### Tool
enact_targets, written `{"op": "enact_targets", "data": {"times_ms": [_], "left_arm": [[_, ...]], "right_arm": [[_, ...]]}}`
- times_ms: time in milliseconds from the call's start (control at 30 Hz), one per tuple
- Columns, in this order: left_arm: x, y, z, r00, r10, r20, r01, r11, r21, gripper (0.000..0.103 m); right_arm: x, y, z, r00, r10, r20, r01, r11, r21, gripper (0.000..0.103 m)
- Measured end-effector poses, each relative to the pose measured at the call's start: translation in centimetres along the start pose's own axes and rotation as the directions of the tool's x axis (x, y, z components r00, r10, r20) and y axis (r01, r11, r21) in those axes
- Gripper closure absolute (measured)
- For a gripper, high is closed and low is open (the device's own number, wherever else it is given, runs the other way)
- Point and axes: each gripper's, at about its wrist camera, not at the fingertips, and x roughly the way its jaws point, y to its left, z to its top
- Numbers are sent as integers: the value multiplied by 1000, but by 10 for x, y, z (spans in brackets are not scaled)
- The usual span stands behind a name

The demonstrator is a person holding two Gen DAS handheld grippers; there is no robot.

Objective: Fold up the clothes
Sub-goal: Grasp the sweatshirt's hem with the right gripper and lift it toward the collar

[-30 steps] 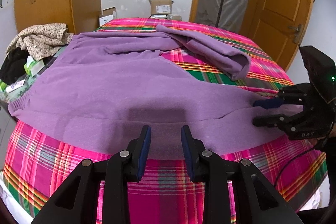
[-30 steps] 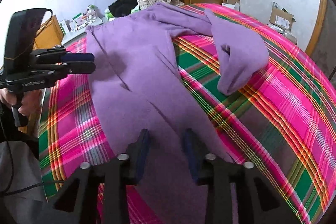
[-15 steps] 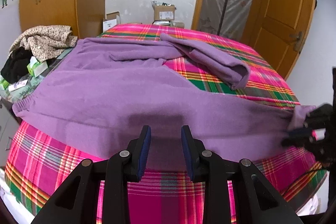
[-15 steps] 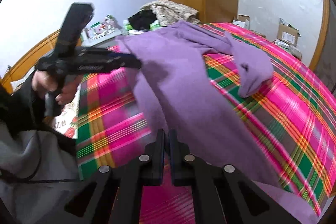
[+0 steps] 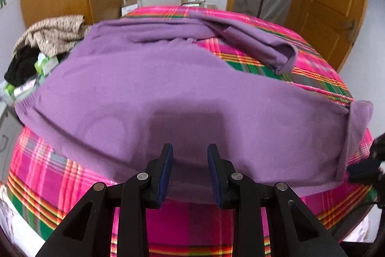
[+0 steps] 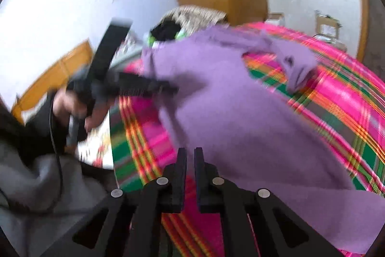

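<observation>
While spread: one purple garment (image 5: 168,93), two grippers.

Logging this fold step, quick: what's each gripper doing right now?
Left gripper: open, over the purple garment, holding nothing.
Right gripper: nearly shut; a grip on the garment cannot be told.

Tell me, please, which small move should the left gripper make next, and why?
Probably lower the left gripper and close it on the near edge of the purple trousers. Its jaws stand open just above that edge, while the right gripper seems to hold the raised cuff, so a second grip would let both lift the leg.
</observation>
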Motion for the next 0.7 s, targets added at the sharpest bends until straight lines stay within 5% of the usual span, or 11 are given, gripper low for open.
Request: {"op": "enact_targets", "data": {"times_ms": [133, 367, 700], "left_arm": [[-4, 9, -9, 1000, 25, -10, -25, 1000, -16, 72], [-19, 51, -27, 994, 109, 7, -108, 988, -111, 72], [-40, 135, -12, 950, 293, 106, -231, 891, -390, 72]], "right_arm": [[9, -8, 9, 997, -55, 50, 52, 996, 68, 82], [31, -30, 10, 997, -72, 39, 64, 981, 185, 81], [45, -31, 11, 999, -37, 31, 29, 975, 221, 76]]}}
